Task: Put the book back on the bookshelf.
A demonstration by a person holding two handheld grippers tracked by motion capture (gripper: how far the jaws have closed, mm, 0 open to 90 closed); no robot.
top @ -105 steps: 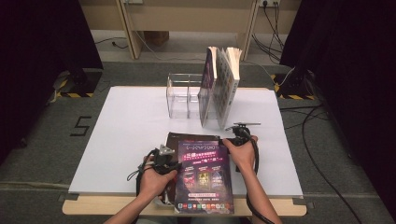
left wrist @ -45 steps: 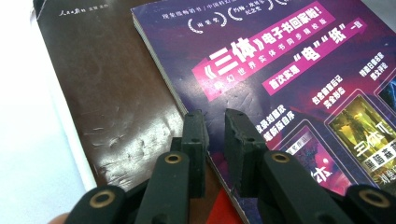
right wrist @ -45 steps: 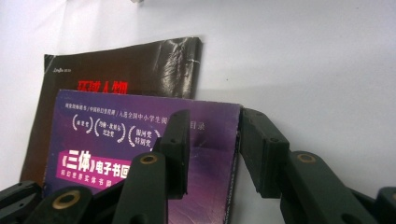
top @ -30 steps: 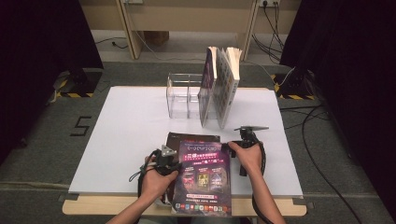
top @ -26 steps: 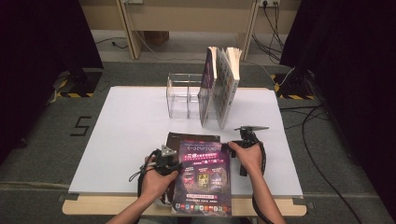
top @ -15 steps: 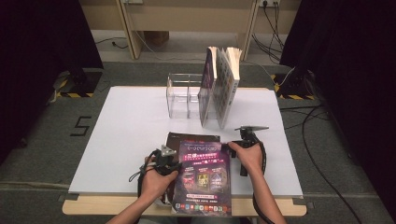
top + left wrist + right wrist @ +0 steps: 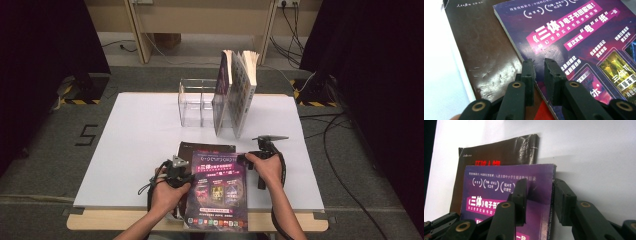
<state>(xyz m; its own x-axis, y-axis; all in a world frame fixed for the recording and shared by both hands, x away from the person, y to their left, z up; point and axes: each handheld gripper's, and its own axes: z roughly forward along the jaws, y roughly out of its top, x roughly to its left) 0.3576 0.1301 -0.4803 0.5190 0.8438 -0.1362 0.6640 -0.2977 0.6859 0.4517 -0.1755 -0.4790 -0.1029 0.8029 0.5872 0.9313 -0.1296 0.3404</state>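
White tabletop (image 7: 140, 145), both hands low at its near edge. Left gripper (image 7: 539, 67) pinches the glossy purple book (image 7: 220, 187) at its left edge. Right gripper (image 7: 539, 192), just closing, straddles the right edge, grip unclear.

Bare white table (image 7: 140, 145) lies open left of the purple book (image 7: 219, 187); upright books (image 7: 235, 90) and clear organizer (image 7: 196, 102) block the far middle.

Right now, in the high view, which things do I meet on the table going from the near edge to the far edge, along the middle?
Purple book → dark brown book under it → clear plastic organizer with two upright books beside it.
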